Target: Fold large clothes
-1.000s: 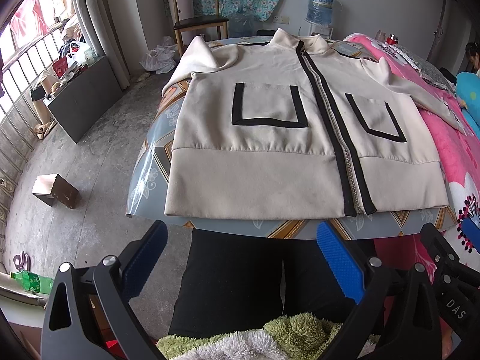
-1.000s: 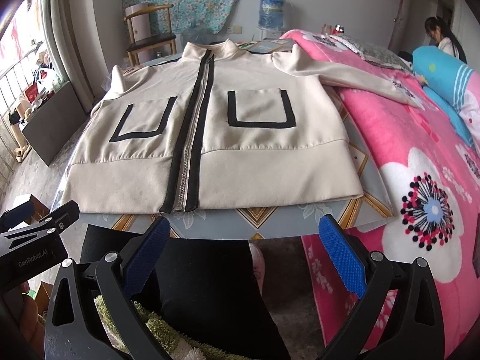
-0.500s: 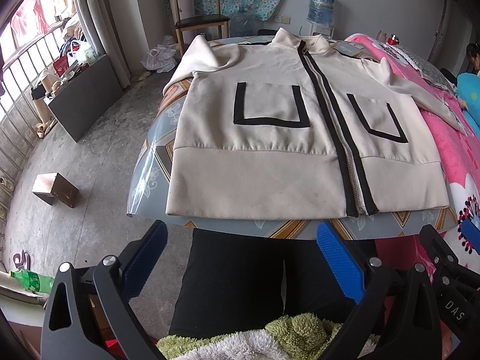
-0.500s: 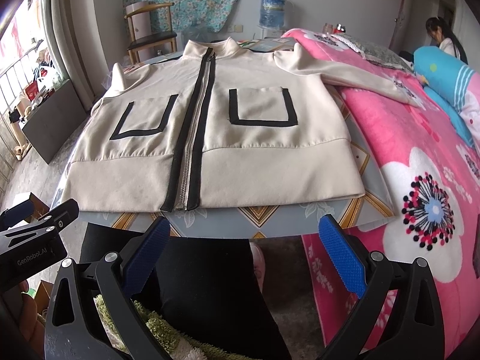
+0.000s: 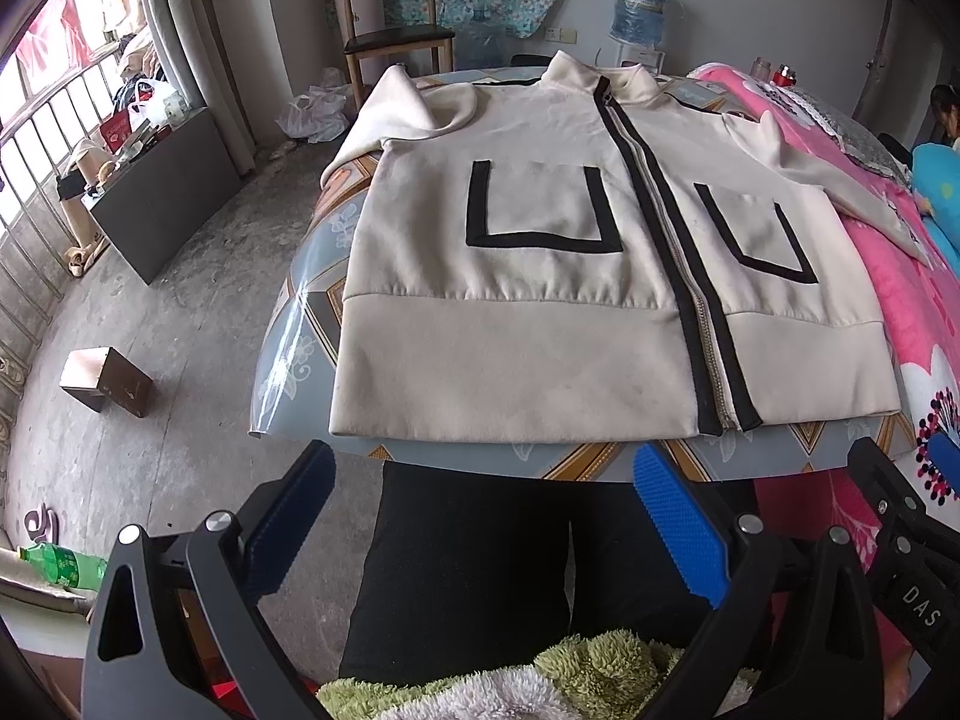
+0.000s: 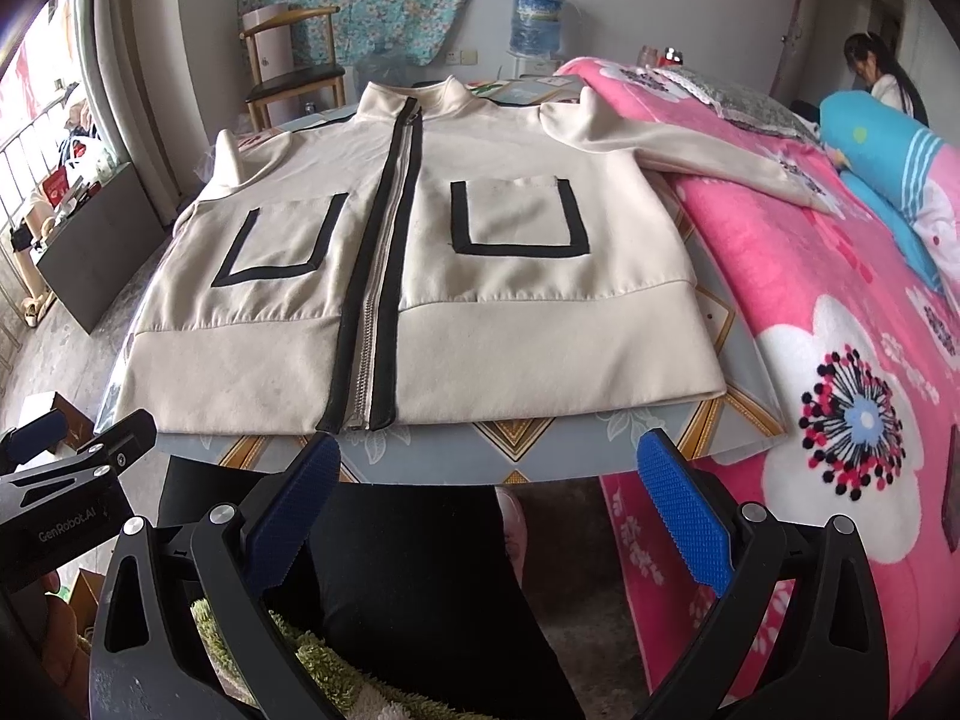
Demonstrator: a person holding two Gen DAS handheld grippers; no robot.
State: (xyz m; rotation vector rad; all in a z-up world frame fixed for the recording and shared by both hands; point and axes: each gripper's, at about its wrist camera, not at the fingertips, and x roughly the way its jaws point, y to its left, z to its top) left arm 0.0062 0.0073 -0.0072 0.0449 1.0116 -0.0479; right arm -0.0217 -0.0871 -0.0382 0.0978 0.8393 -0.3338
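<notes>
A cream zip-up jacket (image 5: 540, 300) (image 6: 480, 276) with black pocket outlines and a black zipper band lies flat, front up, on a round patterned table (image 5: 288, 324) (image 6: 528, 450). Its hem faces me. One sleeve hangs off the table's far left; the other (image 6: 720, 162) stretches onto the pink blanket. My left gripper (image 5: 480, 516) is open, held short of the hem above a person's black-clad legs. My right gripper (image 6: 489, 504) is also open, short of the table's front edge, with nothing between its fingers.
A pink flowered blanket (image 6: 840, 360) covers a bed at the right, where a person (image 6: 882, 78) sits by a blue pillow. A wooden chair (image 5: 390, 30), a water jug (image 6: 537, 18), a dark cabinet (image 5: 162, 192) and a small box (image 5: 105, 381) stand around the bare floor.
Both views have crept slightly toward the jacket. Both grippers stay open and the jacket has not moved.
</notes>
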